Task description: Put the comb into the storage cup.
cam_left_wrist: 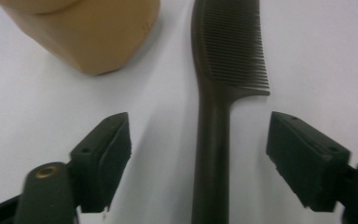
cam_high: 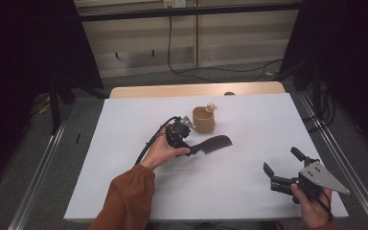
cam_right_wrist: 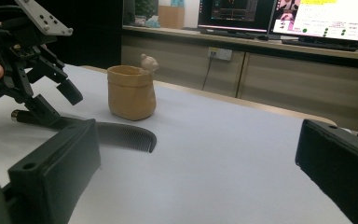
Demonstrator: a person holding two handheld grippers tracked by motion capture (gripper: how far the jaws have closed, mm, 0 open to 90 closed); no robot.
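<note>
dark comb (cam_left_wrist: 223, 70) looks light, stiff, thin plastic, probably slippery lying flat on the white table (cam_left_wrist: 307, 56), so i'd pinch the plain handle, not the fine teeth. handle runs straight between my left gripper (cam_left_wrist: 198, 154) jaws, which stand apart and clear of it on both sides. tan pouch (cam_left_wrist: 88, 32) sits ahead-left. my right gripper (cam_right_wrist: 196, 168) hangs wide, holding nothing, well off.

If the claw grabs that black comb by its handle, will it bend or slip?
The flat black plastic comb probably stays stiff: its handle looks thick and solid. It looks smooth, so it might slip a little. Being thin and lying flat on the white table, it should feel light and won't roll.
</note>
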